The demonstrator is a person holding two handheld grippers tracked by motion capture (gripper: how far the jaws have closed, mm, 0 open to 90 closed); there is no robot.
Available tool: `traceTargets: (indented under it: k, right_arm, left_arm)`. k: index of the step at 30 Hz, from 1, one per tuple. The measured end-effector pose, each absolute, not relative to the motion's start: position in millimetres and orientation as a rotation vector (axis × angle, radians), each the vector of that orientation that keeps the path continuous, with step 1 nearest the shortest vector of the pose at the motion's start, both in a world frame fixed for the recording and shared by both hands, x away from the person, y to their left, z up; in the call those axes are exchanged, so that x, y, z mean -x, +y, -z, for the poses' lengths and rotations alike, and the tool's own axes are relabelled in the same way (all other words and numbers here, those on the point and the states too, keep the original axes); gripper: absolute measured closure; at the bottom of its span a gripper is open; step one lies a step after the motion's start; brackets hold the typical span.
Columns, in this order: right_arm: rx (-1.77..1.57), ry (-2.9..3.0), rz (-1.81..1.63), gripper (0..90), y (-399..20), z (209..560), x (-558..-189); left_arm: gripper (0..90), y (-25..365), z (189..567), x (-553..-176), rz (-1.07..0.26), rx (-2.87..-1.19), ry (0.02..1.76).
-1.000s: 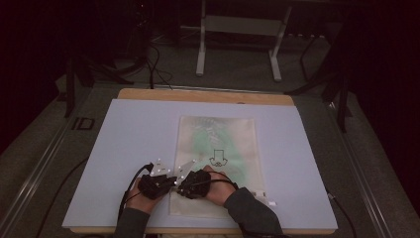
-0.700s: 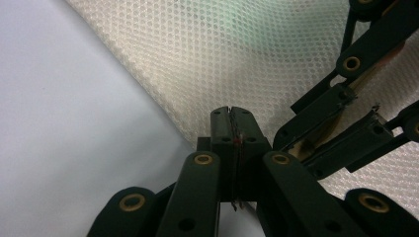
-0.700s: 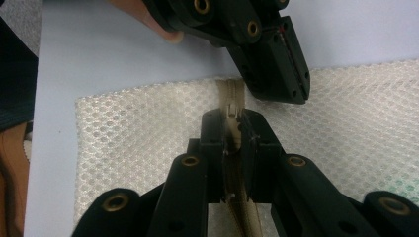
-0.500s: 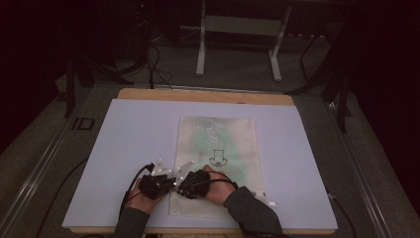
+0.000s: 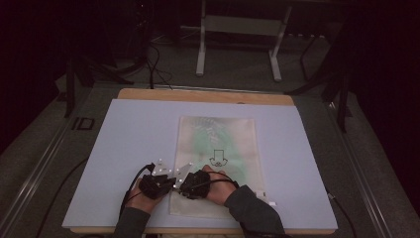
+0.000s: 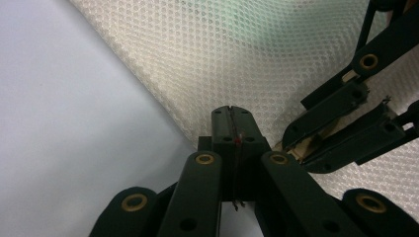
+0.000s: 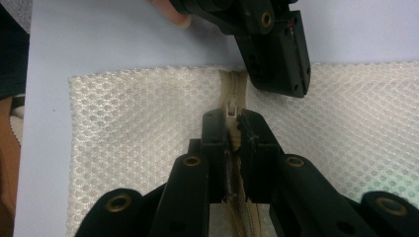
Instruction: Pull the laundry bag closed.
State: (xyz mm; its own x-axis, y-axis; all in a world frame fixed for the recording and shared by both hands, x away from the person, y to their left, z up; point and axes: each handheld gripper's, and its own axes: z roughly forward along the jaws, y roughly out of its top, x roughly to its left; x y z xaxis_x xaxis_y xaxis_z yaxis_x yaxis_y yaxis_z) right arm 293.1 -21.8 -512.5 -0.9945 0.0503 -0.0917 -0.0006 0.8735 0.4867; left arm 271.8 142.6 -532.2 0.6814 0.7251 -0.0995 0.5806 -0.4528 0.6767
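A white mesh bag [image 5: 218,148] with something green inside and a black arrow print lies flat on the pale table [image 5: 133,134]. Both grippers meet at its near left corner. My left gripper [image 5: 172,184] [image 6: 230,114] is shut, its tips pinching the bag's mesh edge [image 6: 207,74]. In the right gripper view the left gripper [image 7: 276,59] sits just beyond the end of the beige zipper [image 7: 232,81]. My right gripper [image 5: 184,188] [image 7: 231,118] is shut on the zipper pull [image 7: 231,109], with the zipper tape running back under its jaws.
The table's wooden far edge [image 5: 203,95] borders a dark floor with cables [image 5: 153,64] and a metal stand [image 5: 237,29]. A small white tag [image 5: 271,203] lies by the bag's near right corner. Bare tabletop lies left and right of the bag.
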Motion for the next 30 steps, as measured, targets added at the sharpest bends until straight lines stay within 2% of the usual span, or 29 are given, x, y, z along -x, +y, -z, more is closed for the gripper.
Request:
traceTargets:
  k: [30]
  right_arm:
    - [0.036, 2.905, -0.626, 82.5, -33, 508, -285]
  left_arm:
    - [89.6, 143, 532, -273, -0.258, -2.191, 1.002]
